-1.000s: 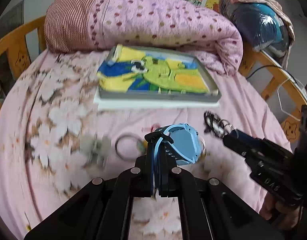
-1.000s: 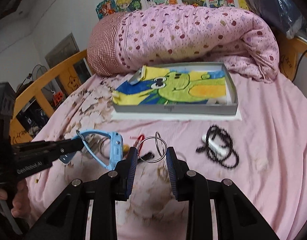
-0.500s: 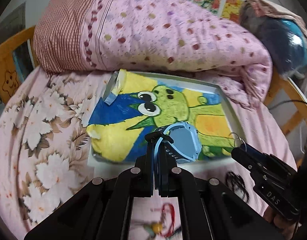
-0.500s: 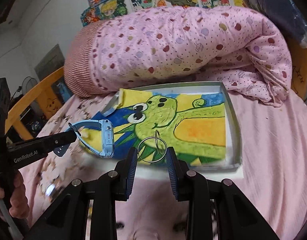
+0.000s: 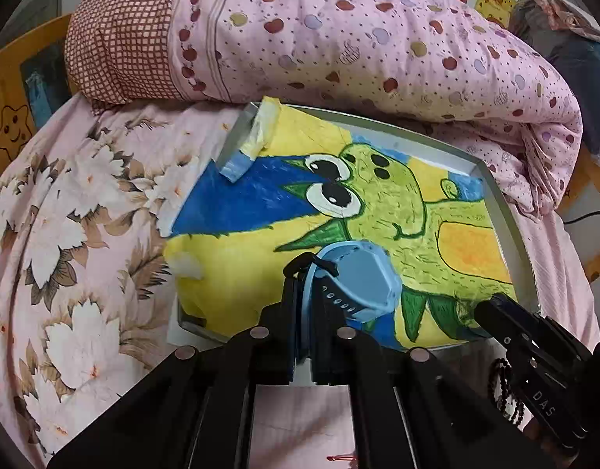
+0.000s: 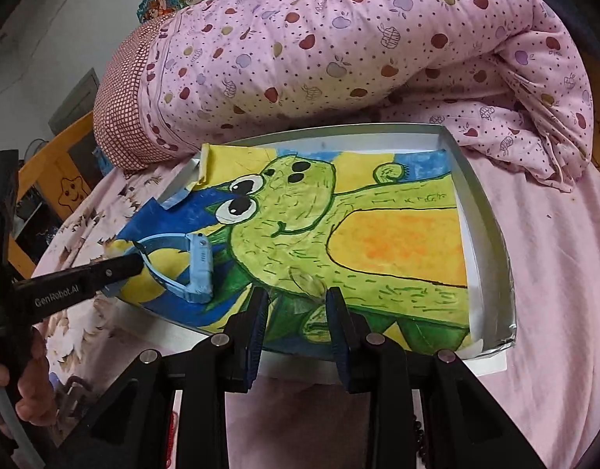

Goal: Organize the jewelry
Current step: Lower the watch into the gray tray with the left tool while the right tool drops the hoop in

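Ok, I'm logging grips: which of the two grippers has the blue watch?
The left gripper: the blue watch hangs by its strap between its jaws, now opening, over the tray. The right gripper has a blurred ring at its tips.

A second ago both my grippers hung over the flowered bedsheet with the loose pieces; now I've carried them forward and down over the grey tray (image 6: 491,242) lined with the frog drawing (image 6: 378,242), which fills the view ahead of my fingers. My left gripper (image 5: 305,273) brought the blue watch (image 5: 358,281) along by its strap, and its jaws are opening slightly with the strap between them. The ring (image 6: 305,283) between my right gripper (image 6: 298,301) fingers, clear before, is now a faint blur, and the black beads (image 5: 507,394) that lay ahead now sit back beside my right gripper.
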